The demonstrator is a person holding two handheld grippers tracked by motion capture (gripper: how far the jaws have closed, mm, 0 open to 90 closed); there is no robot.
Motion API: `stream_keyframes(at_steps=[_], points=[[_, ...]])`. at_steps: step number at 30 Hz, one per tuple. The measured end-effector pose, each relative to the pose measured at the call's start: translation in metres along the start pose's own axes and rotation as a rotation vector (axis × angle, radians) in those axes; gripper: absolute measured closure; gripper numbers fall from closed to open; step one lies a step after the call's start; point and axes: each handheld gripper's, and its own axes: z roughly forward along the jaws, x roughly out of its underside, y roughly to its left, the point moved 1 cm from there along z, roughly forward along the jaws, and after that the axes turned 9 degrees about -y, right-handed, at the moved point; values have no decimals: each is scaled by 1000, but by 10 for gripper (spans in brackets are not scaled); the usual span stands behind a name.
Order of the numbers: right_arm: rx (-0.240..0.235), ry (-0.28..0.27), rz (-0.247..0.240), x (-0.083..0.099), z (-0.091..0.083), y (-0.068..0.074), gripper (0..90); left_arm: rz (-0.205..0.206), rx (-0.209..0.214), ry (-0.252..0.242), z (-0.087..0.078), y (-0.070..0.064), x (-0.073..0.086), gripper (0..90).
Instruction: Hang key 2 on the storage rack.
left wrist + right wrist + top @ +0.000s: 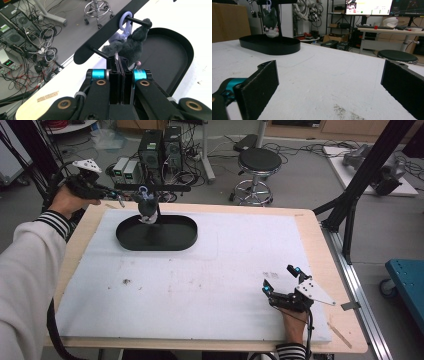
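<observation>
The left gripper (119, 196) reaches in from nine o'clock at the table's far-left corner, forearm stretched out, jaws pressed flat together just short of the one grey plush toy (130, 45). That toy hangs by a lilac ring (124, 22) from a peg on the black stand (155, 186), above the single oval black tray (185, 236). Down at five o'clock, the right gripper (281, 280) rests on the white mat (210, 270), jaws spread wide, nothing between them.
</observation>
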Motion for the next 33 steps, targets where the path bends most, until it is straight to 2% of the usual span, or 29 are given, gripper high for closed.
stream_keyframes(at_steps=[9, 33], points=[[3, 3, 2, 0, 0, 0, 6, 37, -3, 34, 3, 3, -10, 883], [1, 6, 3, 0, 0, 1, 6, 2, -68, 13, 18, 12, -7, 879]])
